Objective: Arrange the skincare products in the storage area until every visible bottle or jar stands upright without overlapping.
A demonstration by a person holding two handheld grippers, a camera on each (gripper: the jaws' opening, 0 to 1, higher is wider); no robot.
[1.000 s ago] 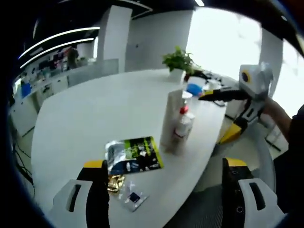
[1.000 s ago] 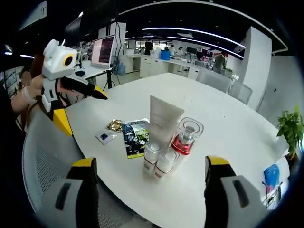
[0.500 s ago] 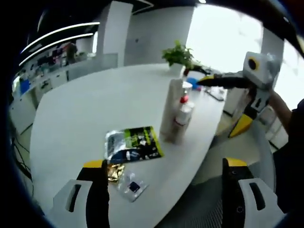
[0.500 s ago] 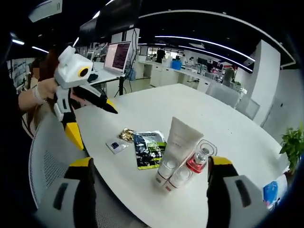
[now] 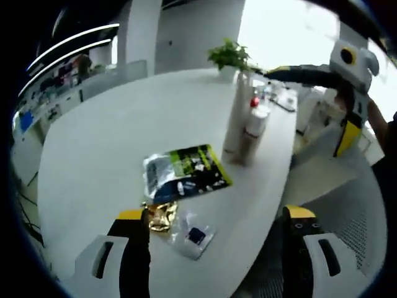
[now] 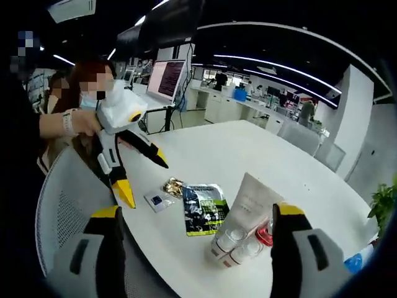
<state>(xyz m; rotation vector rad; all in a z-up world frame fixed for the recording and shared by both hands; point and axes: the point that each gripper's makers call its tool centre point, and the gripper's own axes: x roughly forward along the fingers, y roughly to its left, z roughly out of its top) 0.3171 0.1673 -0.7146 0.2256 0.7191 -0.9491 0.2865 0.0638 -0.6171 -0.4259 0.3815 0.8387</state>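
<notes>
Both grippers, left (image 5: 208, 248) and right (image 6: 195, 248), empty with jaws apart. Risk: the tall white squeeze tube (image 6: 248, 202) topples onto the small white-capped bottles (image 6: 239, 244) touching it if nudged.

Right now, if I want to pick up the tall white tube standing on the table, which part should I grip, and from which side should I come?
Probably grip the white tube at its upper body, coming from above. In the right gripper view, small white-capped bottles and a red-capped bottle crowd its base on the near side, so low down there is little room for jaws. The flat upper part is free.
</notes>
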